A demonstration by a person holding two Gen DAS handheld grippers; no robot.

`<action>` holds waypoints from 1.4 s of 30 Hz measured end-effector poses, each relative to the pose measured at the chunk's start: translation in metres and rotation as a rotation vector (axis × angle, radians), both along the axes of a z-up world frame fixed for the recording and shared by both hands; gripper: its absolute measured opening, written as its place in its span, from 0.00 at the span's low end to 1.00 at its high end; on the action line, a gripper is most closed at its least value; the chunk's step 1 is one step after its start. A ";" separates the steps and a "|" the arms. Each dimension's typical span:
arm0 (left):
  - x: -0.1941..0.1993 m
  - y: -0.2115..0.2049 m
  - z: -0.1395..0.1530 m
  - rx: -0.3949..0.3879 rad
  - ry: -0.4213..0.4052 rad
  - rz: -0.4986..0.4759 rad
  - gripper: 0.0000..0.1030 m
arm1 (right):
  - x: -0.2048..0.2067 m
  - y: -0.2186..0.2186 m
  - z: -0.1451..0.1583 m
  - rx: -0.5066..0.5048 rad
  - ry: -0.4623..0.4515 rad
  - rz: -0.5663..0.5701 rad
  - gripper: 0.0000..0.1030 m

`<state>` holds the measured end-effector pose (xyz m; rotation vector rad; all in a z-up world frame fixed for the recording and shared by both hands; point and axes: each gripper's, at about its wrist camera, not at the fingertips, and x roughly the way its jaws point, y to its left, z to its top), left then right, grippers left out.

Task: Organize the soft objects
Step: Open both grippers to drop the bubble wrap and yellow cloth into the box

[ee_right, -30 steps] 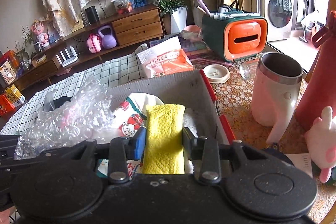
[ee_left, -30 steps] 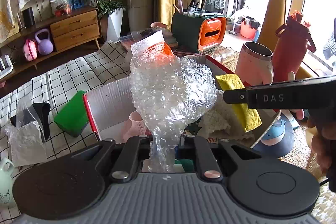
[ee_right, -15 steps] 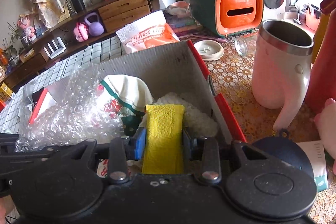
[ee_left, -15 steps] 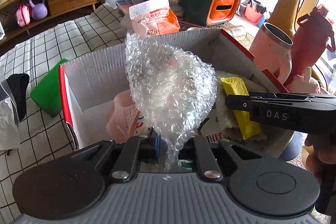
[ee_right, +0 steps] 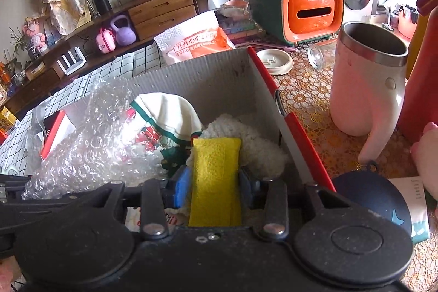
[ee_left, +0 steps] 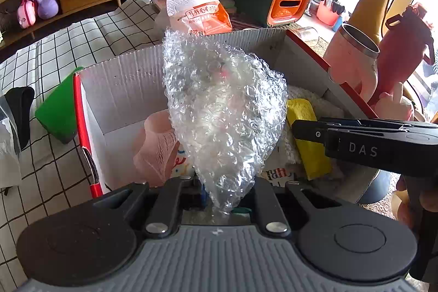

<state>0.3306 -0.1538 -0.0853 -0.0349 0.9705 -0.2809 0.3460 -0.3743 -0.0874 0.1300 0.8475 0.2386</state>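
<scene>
Two tools over box [ee_left: 131,89] | left tool [ee_left: 219,196] clamps bubble wrap [ee_left: 221,111], centre frame | right tool [ee_right: 215,182] opening around yellow cloth [ee_right: 216,168]

free box corner [ee_left: 128,111] beside pink cloth [ee_left: 156,149]

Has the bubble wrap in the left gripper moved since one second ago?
Yes. The bubble wrap has come down into the cardboard box; earlier it stood above the box's back wall.
</scene>
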 end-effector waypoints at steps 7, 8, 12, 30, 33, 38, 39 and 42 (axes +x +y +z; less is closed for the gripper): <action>-0.010 0.006 0.008 -0.013 -0.016 -0.003 0.13 | -0.009 0.000 0.011 0.023 -0.014 0.007 0.46; -0.011 0.006 0.009 -0.008 -0.020 -0.001 0.14 | -0.011 0.001 0.013 0.024 -0.018 0.009 0.47; -0.015 0.005 0.014 -0.014 -0.034 -0.012 0.41 | -0.019 0.002 0.022 0.030 -0.033 0.017 0.52; -0.045 0.032 0.047 -0.106 -0.089 0.013 0.81 | -0.050 -0.006 0.065 0.050 -0.120 0.036 0.78; -0.057 0.041 0.056 -0.116 -0.111 0.011 0.85 | -0.056 -0.001 0.071 0.052 -0.130 0.049 0.83; -0.077 0.062 0.066 -0.130 -0.144 0.050 0.87 | -0.062 0.013 0.083 0.053 -0.140 0.088 0.90; -0.082 0.067 0.068 -0.127 -0.154 0.063 0.88 | -0.063 0.018 0.085 0.052 -0.141 0.100 0.90; -0.095 0.081 0.071 -0.102 -0.193 0.104 0.94 | -0.067 0.036 0.091 0.061 -0.142 0.141 0.94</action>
